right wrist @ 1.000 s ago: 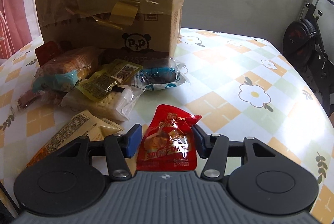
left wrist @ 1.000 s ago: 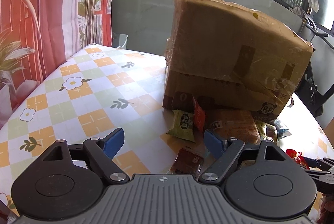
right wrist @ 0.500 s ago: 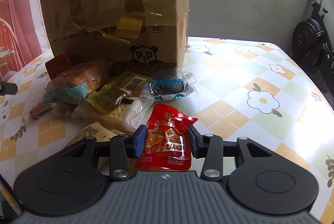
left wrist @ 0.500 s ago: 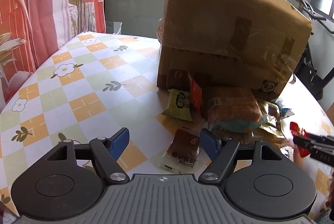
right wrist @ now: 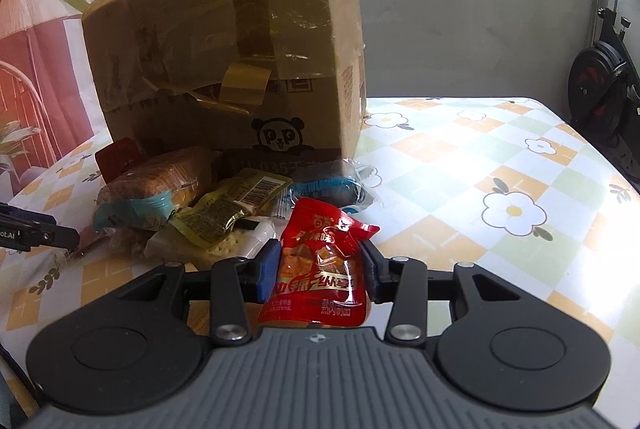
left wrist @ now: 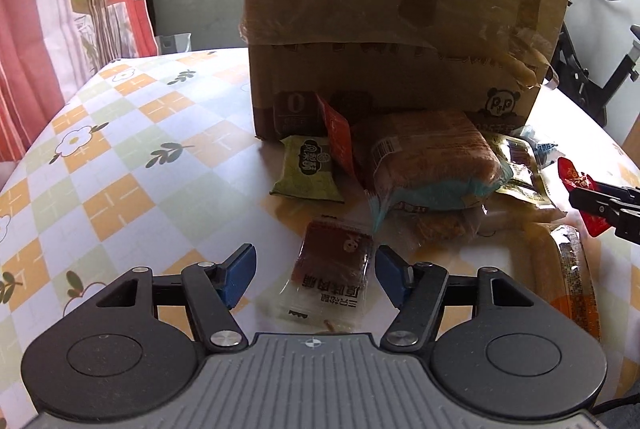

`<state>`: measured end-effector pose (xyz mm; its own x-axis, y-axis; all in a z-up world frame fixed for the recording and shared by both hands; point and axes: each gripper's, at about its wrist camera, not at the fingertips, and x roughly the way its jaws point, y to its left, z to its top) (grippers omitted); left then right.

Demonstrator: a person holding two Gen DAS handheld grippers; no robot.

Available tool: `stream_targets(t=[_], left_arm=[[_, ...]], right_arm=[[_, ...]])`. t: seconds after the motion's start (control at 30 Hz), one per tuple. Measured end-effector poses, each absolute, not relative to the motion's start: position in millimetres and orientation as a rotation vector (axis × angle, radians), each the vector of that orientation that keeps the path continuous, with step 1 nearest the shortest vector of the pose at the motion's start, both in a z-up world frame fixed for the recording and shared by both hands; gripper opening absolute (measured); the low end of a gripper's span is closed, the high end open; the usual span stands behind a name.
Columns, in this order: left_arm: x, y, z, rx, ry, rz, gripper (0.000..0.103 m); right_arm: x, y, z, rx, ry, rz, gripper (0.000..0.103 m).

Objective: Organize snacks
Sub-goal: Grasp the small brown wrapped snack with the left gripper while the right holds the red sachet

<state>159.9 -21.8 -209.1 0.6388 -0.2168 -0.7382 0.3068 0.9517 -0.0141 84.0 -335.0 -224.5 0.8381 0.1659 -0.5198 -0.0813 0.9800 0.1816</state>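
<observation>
My right gripper [right wrist: 318,271] is shut on a red snack pouch [right wrist: 320,269] and holds it above the table; it also shows in the left wrist view [left wrist: 576,185]. My left gripper [left wrist: 316,279] is open, its blue pads either side of a clear packet with a brown cake [left wrist: 330,267] lying on the table. A pile of snacks lies before a cardboard box [left wrist: 400,21]: a bread loaf [left wrist: 432,165], a green packet [left wrist: 308,169], a cracker pack [right wrist: 224,245] and a yellow-green packet [right wrist: 228,213].
The box [right wrist: 240,61] stands at the middle of the flowered tablecloth [left wrist: 112,169]. An orange packet [left wrist: 568,289] lies at the right of the left gripper. An exercise bike [right wrist: 604,77] stands beyond the table's far right edge. A curtain and plant are at left.
My right gripper has closed on the red pouch and lifted it. My left gripper has moved forward and down so the brown cake packet sits between its open fingers.
</observation>
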Motion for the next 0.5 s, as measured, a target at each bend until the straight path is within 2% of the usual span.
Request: stream_targets(t=[0.13, 0.3, 0.5], left_arm=[[166, -28, -214, 0.135, 0.831, -0.302, 0.068], [179, -33, -220, 0.112, 0.854, -0.307, 0.061], [177, -42, -223, 0.142, 0.839, -0.3, 0.061]], right_arm=[[80, -331, -225, 0.136, 0.549, 0.149, 0.044], [81, -329, -226, 0.123, 0.549, 0.157, 0.044], [83, -338, -227, 0.18, 0.565, 0.14, 0.044]])
